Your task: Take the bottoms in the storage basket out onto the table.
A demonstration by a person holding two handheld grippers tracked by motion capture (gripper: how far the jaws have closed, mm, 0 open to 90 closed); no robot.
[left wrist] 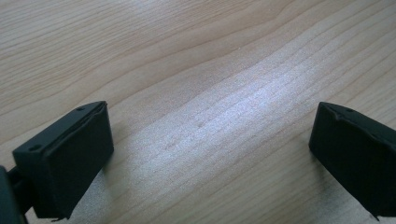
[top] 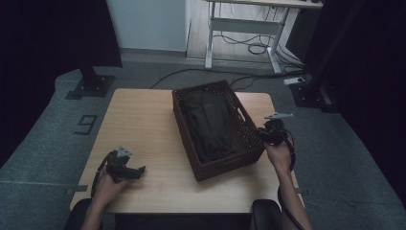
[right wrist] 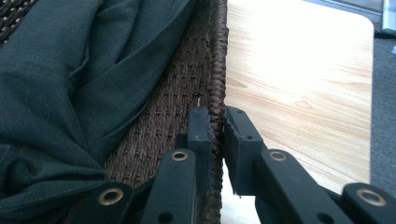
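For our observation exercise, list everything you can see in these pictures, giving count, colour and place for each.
basket: one, dark brown wicker, right half of the table, set at an angle.
cloth: one, dark green, folded inside the basket.
table: one, light wood, centre of the room.
desk: one, white frame, at the back of the room.
cables: several, black, on the floor under the desk.
stand base: one, black, on the floor left of the table's far corner.
left gripper: one, black, over bare table at the near left, jaws open.
right gripper: one, black, jaws shut on the basket's right rim.
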